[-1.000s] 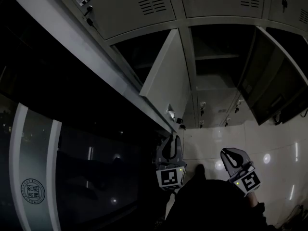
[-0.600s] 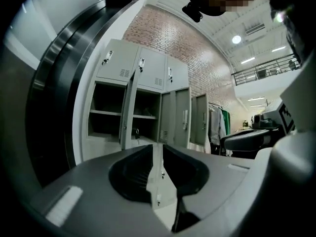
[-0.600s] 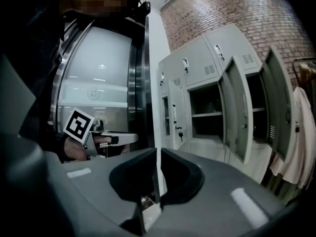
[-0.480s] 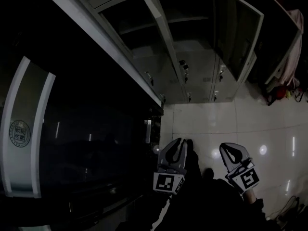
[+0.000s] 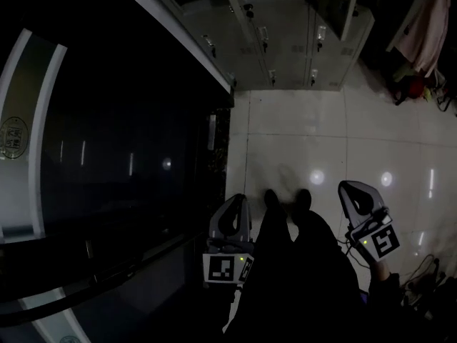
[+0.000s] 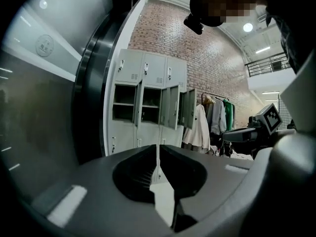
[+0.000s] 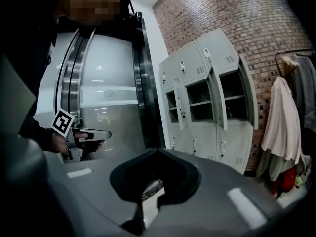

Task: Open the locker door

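The grey lockers stand far off at the top of the head view, one door swung open. In the left gripper view the lockers show two middle doors ajar. Both grippers hang low beside the person's legs, away from the lockers. My left gripper holds nothing; its jaws are closing, and a thin slit of floor shows between the left gripper's tips. My right gripper is shut and empty, and the right gripper's tips meet.
A dark curved glass wall fills the left side. Pale glossy floor tiles run up to the lockers. Coats hang on a rack right of the lockers, with red things on the floor below. Cables lie at the lower right.
The head view has tipped down from the open lockers to the floor, so the lockers slid to the top edge. Both grippers now sit lower and wider apart.
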A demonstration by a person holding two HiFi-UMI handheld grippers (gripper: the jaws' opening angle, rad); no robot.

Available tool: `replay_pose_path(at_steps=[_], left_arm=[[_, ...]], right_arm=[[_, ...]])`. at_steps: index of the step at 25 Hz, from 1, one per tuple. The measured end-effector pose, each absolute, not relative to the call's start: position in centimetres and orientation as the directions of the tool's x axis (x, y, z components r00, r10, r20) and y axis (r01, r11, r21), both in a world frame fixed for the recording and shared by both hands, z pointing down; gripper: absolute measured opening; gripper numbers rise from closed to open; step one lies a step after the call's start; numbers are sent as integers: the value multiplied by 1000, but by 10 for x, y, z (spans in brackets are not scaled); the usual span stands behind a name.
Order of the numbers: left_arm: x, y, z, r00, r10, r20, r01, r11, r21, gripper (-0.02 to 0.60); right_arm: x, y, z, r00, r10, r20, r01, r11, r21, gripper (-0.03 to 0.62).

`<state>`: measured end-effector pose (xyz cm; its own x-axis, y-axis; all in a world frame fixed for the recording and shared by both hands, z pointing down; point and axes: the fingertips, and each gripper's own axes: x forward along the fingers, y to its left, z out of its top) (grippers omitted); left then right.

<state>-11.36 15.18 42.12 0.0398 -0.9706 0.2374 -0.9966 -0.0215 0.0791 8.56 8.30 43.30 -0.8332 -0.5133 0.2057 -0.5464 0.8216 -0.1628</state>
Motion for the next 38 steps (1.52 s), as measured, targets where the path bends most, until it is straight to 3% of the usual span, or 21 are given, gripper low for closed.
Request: replay_pose_path(at_steps=[7, 19, 28, 38], left_arm=[[-121, 233, 474, 50, -928, 370, -997, -27, 67, 34], [-85, 319, 538, 287, -824, 489, -952, -303, 49, 26], [-21, 295, 526, 348, -818, 457, -926, -376, 32, 23], [21, 273, 492, 336, -849, 408, -928, -373, -13, 18]], right_arm=[[125, 140, 466, -780, -555, 288, -613, 771, -174, 2], [144, 242, 507, -712, -613, 343, -687, 710, -156, 0], [182, 262, 499, -717, -634, 291, -695, 680, -234, 0], [191, 254, 479, -798, -543, 262, -597, 770, -223, 0]])
